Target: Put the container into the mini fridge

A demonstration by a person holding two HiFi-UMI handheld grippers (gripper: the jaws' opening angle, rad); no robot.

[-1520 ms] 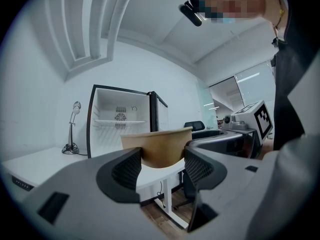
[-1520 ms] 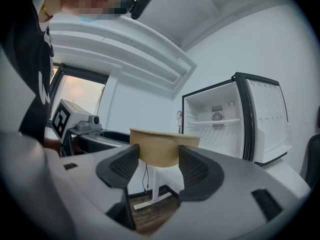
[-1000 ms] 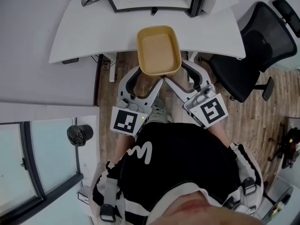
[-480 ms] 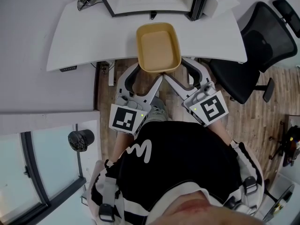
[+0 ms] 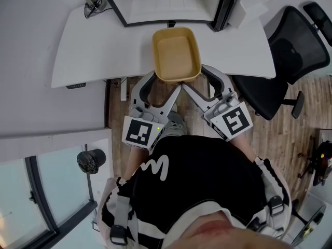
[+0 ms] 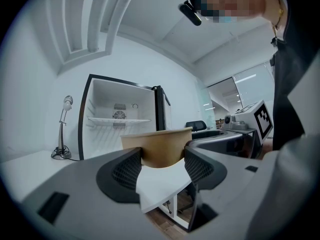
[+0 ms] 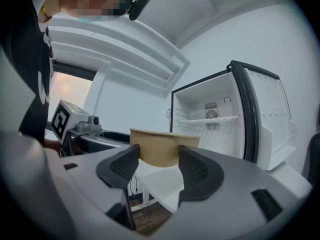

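Head view steeply down over the worktop point(image 5: 93, 51), both gripper views low, close, facing the shared open mini fridge point(image 6: 107, 134)

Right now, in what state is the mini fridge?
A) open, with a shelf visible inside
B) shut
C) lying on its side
A: the mini fridge has its door swung aside, and the shelf inside is in plain view.

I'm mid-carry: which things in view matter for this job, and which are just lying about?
Job: container, held by left gripper and right gripper; open mini fridge.
Lying about: office chair; small stand on white desk.
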